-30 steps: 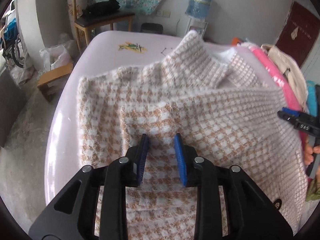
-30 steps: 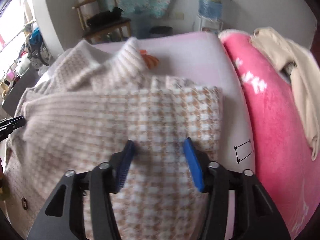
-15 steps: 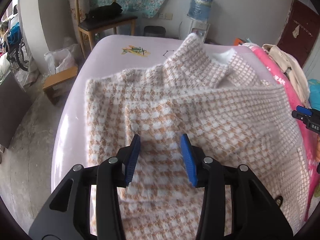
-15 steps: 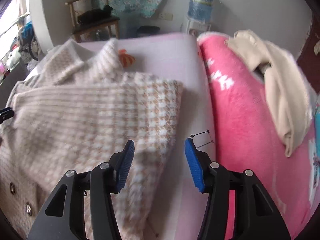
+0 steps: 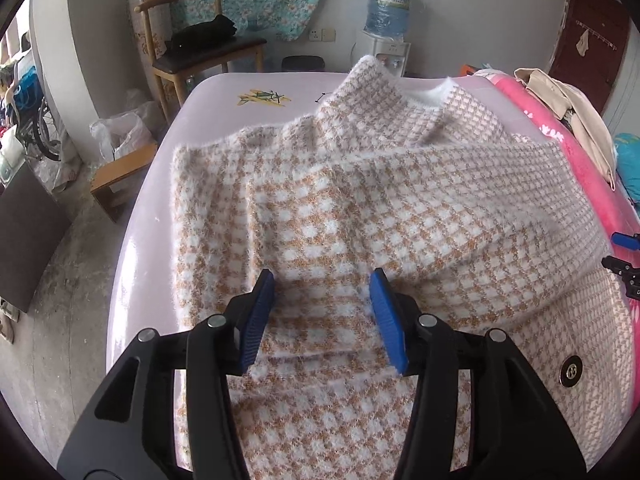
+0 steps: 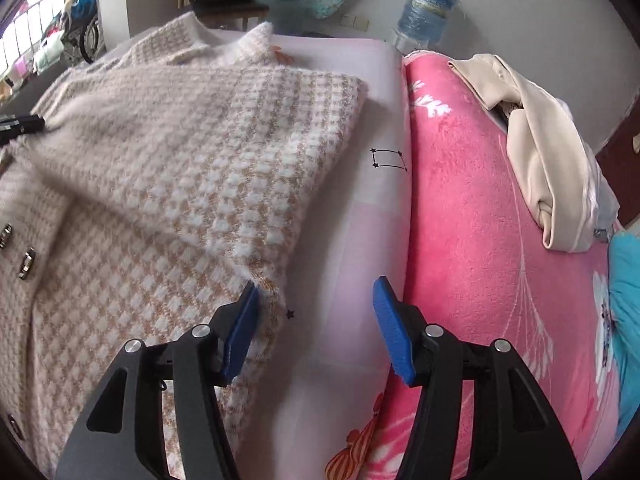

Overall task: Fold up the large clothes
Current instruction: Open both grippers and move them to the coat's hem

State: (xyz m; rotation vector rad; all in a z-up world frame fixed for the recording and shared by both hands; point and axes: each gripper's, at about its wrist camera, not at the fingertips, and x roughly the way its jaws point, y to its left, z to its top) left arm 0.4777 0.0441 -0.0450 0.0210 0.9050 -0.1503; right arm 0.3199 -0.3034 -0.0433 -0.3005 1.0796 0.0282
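A fuzzy tan-and-white houndstooth jacket [image 5: 360, 208] lies spread on the pale pink bed [image 5: 240, 92], both sleeves folded across its body, metal snaps near the hem. My left gripper [image 5: 322, 320] is open and empty, hovering over the lower middle of the jacket. In the right wrist view the jacket [image 6: 168, 168] fills the left side. My right gripper [image 6: 316, 330] is open and empty at the jacket's right edge, its left pad over the fabric edge and its right pad over the bare sheet. The right gripper's tip shows in the left wrist view [image 5: 624, 256].
A pink floral blanket [image 6: 480, 240] runs along the bed's right side with a beige garment [image 6: 540, 152] on it. A wooden chair [image 5: 196, 52], a water dispenser [image 5: 388, 12] and a low wooden stool [image 5: 120, 176] stand beyond the bed.
My left gripper opened wider and drew back from the jacket. My right gripper moved right, off the jacket body to its right edge, staying open.
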